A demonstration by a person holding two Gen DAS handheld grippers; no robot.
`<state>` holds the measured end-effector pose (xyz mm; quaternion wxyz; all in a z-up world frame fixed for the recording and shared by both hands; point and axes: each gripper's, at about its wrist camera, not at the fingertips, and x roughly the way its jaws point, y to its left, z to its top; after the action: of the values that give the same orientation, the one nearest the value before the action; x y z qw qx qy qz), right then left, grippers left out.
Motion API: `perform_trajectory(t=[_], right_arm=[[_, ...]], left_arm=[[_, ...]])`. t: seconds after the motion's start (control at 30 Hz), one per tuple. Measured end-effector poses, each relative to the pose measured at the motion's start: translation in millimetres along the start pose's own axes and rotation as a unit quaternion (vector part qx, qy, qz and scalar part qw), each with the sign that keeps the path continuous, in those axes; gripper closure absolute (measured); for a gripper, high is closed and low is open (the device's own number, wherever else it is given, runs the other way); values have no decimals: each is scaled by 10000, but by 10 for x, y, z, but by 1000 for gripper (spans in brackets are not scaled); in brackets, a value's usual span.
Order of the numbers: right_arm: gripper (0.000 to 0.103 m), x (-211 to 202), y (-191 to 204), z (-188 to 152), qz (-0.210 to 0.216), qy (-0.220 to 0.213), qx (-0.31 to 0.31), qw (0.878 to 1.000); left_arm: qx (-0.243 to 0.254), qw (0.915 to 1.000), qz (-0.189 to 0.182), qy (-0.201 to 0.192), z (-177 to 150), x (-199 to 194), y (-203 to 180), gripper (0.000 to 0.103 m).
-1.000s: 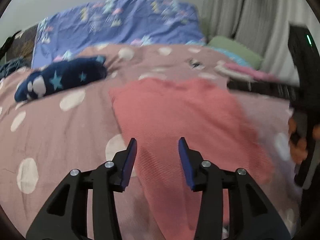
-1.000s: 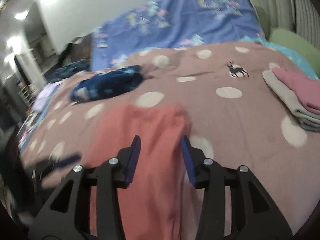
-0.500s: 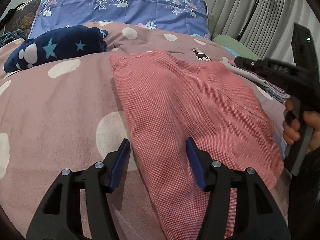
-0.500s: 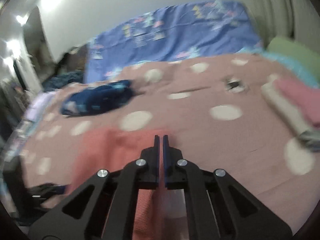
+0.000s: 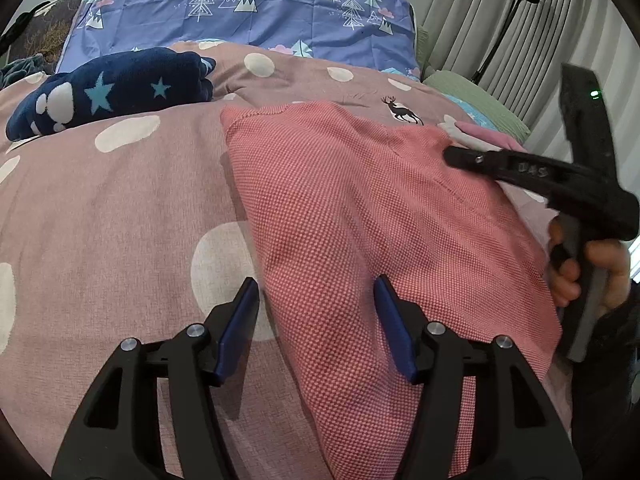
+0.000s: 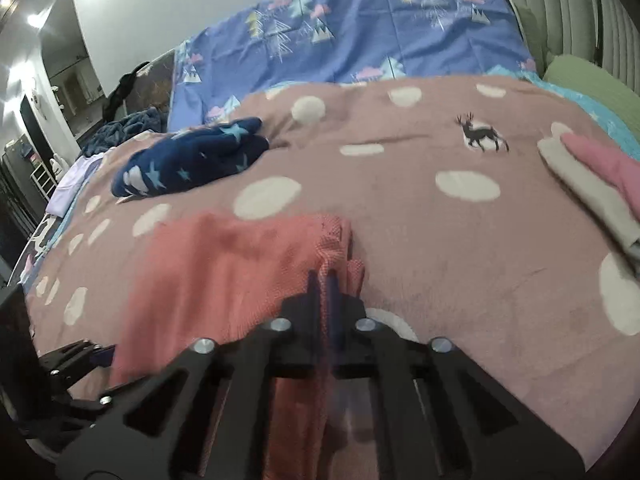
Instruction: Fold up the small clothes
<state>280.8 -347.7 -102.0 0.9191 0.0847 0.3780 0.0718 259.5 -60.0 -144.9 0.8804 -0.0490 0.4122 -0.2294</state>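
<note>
Two grippers work one red garment [image 5: 360, 216], which lies spread on the spotted pink bedcover [image 5: 112, 208]. Since a second ago the right gripper [image 6: 326, 280] has snapped closed and now pinches the garment's far right edge, bunching the cloth. The left gripper [image 5: 316, 312] has been widening its jaws; they straddle the near left edge without pressing. One side looks secured; the left must still clamp before folding.

left gripper [image 5: 316, 316]: jaws apart over edge of red garment [image 5: 360, 216] | right gripper [image 5: 452, 156]: tip on garment's far right side | bedspread [image 5: 100, 208]: pink, dotted
</note>
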Motion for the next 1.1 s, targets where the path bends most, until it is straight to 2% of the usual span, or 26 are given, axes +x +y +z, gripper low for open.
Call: perform_trajectory(t=[0.03, 0.13, 0.17, 0.2, 0.23, 0.3, 0.37, 0.47, 0.53, 0.57, 0.6, 0.63, 0.7, 0.73, 0.77, 0.8, 0.93, 1.07, 1.1], right_arm=[[100, -49, -3, 11, 105, -157, 45, 9998], [100, -509, 137, 64, 804, -1066, -239, 9908], [100, -574, 192, 67, 825, -1167, -389, 9890], [99, -593, 278, 57, 612, -1231, -657, 9883], [99, -549, 326, 35, 198, -1244, -846, 9884], [99, -349, 273, 21, -452, -1071, -863, 9895], [99, -94, -6, 25, -543, -661, -227, 9961], [99, -8, -390, 45, -93, -460, 752, 9961], [94, -23, -531, 56, 182, -423, 1111, 9927], [86, -18, -571, 61, 380, -354, 1245, 9909], [74, -1, -570, 62, 493, -301, 1295, 9899], [69, 39, -553, 70, 659, -204, 1339, 9886], [67, 106, -475, 107, 897, 29, 1291, 9876], [67, 184, -420, 137, 1046, 185, 1260, 9863], [79, 244, -376, 171, 1114, 272, 1279, 9851], [96, 278, -345, 222, 1107, 264, 1311, 9848], [101, 159, -306, 448, 1397, -219, 1403, 9800], [103, -20, -395, 526, 474, -724, 1386, 9866], [103, -51, -442, 506, 507, -713, 1465, 9853]], left_arm=[[-2, 10000, -5, -3, -3, -2, 2, 42], [-12, 10000, -25, -4, -1, -1, -2, 41], [-17, 10000, -45, -9, -2, 0, 0, 40], [-21, 10000, -51, -6, 0, 3, 3, 40], [-30, 10000, -59, 2, -2, 7, 5, 40], [-34, 10000, -68, 4, 4, 12, 10, 40], [-28, 10000, -62, 4, 4, 12, 9, 40], [-33, 10000, -68, 6, 3, 13, 9, 40], [-35, 10000, -71, 6, 1, 17, 6, 40], [-34, 10000, -76, 8, 5, 21, 13, 40], [-33, 10000, -74, 6, 6, 20, 16, 40], [-34, 10000, -74, 6, 6, 20, 16, 40], [-35, 10000, -74, 6, 6, 19, 15, 40], [-34, 10000, -74, 6, 5, 23, 12, 40], [-31, 10000, -71, 5, 6, 20, 14, 40], [-33, 10000, -71, 5, 8, 18, 15, 40], [-43, 10000, -84, 4, 7, 19, 16, 40], [-42, 10000, -83, 5, 7, 21, 14, 40], [-46, 10000, -87, 4, 8, 22, 13, 40]])
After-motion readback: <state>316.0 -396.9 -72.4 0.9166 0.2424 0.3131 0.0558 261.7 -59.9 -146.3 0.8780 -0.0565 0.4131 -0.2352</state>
